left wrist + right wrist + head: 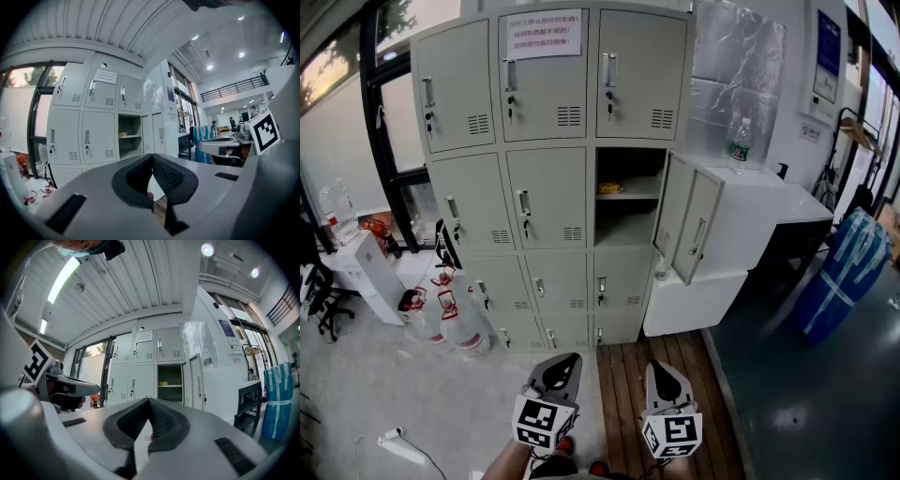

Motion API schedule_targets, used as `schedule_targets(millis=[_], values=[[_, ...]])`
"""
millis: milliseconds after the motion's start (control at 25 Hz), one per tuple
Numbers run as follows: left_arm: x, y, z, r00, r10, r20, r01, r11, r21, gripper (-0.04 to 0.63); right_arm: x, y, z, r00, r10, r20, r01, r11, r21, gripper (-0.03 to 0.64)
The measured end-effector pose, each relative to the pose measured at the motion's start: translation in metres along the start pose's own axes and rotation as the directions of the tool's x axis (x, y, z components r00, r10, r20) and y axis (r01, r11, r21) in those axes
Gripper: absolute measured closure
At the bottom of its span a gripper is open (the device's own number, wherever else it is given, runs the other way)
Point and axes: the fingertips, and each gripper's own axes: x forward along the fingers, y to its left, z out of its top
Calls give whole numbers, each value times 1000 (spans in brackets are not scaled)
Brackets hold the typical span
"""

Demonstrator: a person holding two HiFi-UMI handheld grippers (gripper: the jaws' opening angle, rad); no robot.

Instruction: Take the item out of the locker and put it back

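A grey bank of lockers [548, 178] stands ahead. One compartment [630, 225] in the middle row at the right is open, its door [687, 228] swung out to the right. A small yellow item [610, 188] lies on the shelf inside, also visible in the left gripper view [123, 134] and the right gripper view [162, 383]. My left gripper [562, 364] and right gripper [662, 369] are held low, side by side, well short of the lockers. Both point toward them. The jaws of each meet at the tips, left gripper [152, 155] and right gripper [149, 400], with nothing between them.
A white cabinet [769, 202] stands right of the lockers with a water bottle [739, 145] on top. A blue wrapped bundle [844, 272] leans at far right. Red-and-white jugs [455, 319] sit on the floor at left. Wooden boards [623, 384] lie before the lockers.
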Motion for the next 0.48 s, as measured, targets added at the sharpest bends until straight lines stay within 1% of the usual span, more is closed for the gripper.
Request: schedule_targets(millis=[200,480], values=[[5,4,-2,1000,1,-6,-1,1000,-2,572,3,-7,0,1000,-17,-5,17,999,39,600],[21,5,-2,1000,-4,-4,4,1000,-7,572,11,-17,-2,1000,-23,-14,23,1000,15,600]])
